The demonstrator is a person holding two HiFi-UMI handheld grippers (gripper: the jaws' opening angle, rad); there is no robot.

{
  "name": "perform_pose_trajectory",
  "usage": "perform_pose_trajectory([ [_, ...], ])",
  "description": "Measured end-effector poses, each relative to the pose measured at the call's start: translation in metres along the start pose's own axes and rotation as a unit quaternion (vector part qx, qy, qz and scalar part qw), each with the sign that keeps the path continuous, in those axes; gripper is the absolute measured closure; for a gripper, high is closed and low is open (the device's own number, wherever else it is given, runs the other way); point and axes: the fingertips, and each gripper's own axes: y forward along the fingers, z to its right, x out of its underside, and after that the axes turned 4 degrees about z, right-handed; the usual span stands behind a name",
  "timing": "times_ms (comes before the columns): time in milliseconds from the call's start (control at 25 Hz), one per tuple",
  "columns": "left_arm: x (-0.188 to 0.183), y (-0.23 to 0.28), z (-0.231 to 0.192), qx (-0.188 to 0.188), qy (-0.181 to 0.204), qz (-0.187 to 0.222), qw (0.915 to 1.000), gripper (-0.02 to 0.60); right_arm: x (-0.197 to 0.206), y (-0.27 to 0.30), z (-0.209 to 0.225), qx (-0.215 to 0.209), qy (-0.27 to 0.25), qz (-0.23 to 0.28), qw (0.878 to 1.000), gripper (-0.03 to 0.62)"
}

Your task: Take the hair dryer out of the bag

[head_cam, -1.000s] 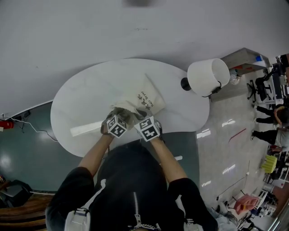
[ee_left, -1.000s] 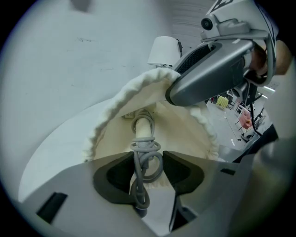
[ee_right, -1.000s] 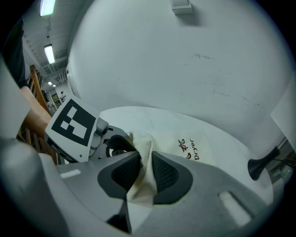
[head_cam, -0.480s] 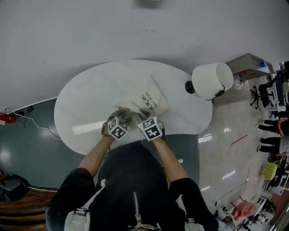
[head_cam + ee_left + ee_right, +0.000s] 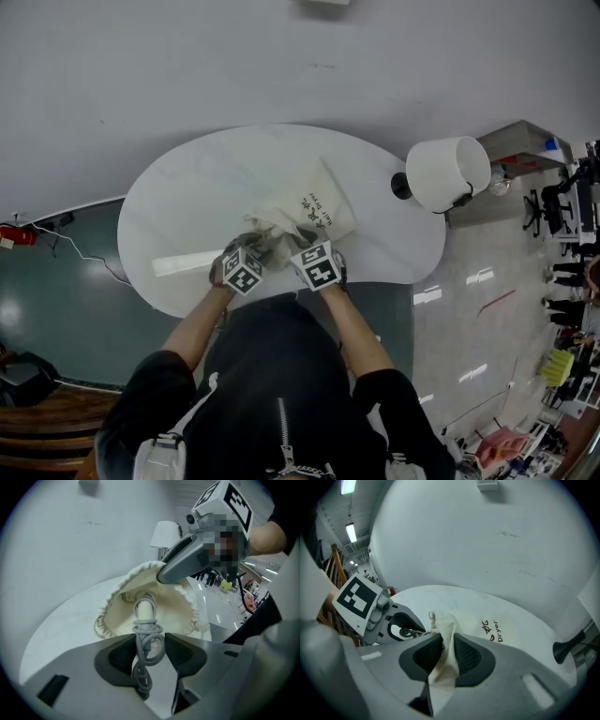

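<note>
Hair dryer is still mostly in the bag, mouth at 6 o'clock on the tabletop. My left hand-held gripper, clamped on its coiled cord, just eased back a bit. My right hand-held gripper pinches the bag rim. Reckon it's starting out.

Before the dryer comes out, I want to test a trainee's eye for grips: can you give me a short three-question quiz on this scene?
1. True or false: the right gripper is shut on the bag's cloth edge.
2. What is the left gripper shut on? A: a spoon. B: the hair dryer's coiled cord. C: nothing.
3. Fill in: the hair dryer itself sits ____ the bag.

Key: 1 true; 2 B; 3 inside.
</note>
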Motion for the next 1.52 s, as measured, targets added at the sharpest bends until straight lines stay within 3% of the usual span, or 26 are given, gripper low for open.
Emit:
perform_pose_trajectory([
  [1520, 0.068, -0.046, 0.007, -0.006, -0.017, -0.022, 0.9996, 0.383, 0.007, 0.006, -0.004, -0.012, -0.014, -0.007, 1.0, 0.523],
])
